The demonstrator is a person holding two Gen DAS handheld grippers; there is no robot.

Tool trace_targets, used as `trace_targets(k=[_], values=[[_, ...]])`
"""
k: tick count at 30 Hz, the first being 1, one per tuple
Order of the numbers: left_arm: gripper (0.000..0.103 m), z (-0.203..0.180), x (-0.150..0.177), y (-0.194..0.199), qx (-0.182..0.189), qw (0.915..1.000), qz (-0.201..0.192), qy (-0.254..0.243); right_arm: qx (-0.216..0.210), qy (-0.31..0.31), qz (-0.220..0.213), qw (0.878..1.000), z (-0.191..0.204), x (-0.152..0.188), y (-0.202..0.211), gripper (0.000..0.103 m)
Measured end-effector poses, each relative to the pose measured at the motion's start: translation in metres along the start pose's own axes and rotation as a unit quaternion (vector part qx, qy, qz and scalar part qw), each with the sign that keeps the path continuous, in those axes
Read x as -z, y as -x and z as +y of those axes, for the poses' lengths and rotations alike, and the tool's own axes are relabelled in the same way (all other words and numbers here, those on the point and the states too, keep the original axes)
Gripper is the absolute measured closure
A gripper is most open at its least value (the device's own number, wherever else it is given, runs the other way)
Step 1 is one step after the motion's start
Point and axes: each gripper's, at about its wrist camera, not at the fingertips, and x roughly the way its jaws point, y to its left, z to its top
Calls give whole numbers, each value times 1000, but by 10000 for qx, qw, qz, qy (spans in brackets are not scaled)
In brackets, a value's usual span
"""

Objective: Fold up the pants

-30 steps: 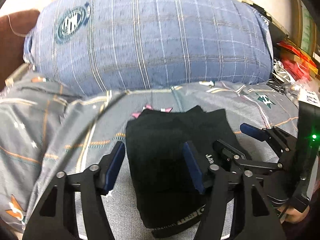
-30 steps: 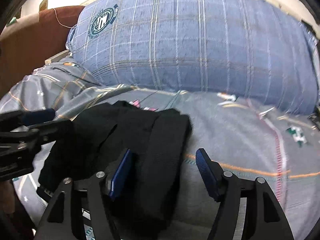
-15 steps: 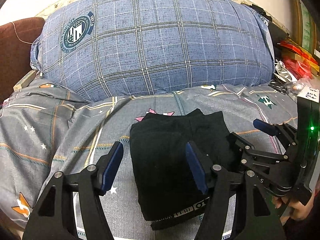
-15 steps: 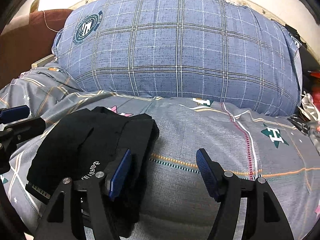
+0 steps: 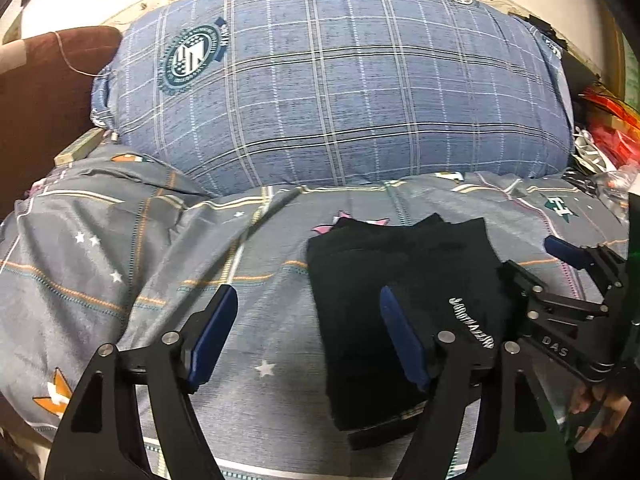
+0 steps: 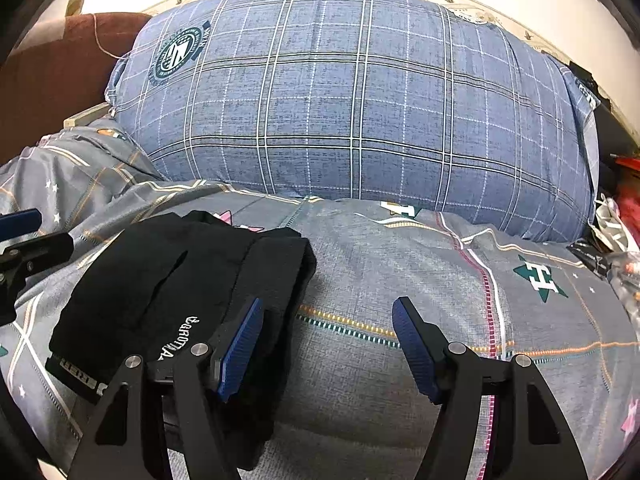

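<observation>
Since the earlier frame both claws have shifted: left claw [image 5: 308, 336] has slid left, so the pants [image 5: 404, 300] now sit right of centre in its view, and its right finger [image 5: 400, 338] is over the pants' left edge rather than mid-fabric. Right claw [image 6: 328, 344] has pulled a bit right; only its left finger [image 6: 240, 348] overlaps the pants [image 6: 180, 280].

Both my claws are spread wide, gripping nothing. Left claw's left finger [image 5: 210, 338] hangs over bare bedspread [image 5: 260, 320].

Pants are black, folded into a compact rectangle, lying flat on the grey patterned bedspread [image 6: 400, 288], near side of the bed. White lettering shows on the top layer near the waistband edge, which faces me. Waistband with printed text sticks out at the near end.

Big blue plaid pillow [image 5: 340, 88] sits at the far side, well apart from the pants. Brown cushion [image 5: 40, 88] is far left. Red clutter [image 5: 612, 128] is at far right. My right hand [image 5: 596, 412] shows on the right claw's handle in the left view.
</observation>
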Motion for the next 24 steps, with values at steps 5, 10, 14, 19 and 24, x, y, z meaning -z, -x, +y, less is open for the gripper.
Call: trace_targets(k=[5, 10, 14, 19, 24], values=[[27, 10, 7, -3, -185, 9998, 16, 14, -66, 92, -66, 9999, 7, 2, 4, 34], [26, 16, 12, -3, -335, 9994, -11, -1, -129, 151, -164, 9997, 13, 3, 8, 32], [24, 21, 14, -6, -387, 9992, 14, 30, -140, 188, -117, 9997, 16, 5, 6, 31], [23, 24, 17, -10, -442, 9990, 73, 60, -119, 268, -62, 9996, 21, 7, 4, 31], [23, 25, 20, -13, -507, 9986, 133, 57, -110, 273, -27, 9996, 21, 8, 2, 31]])
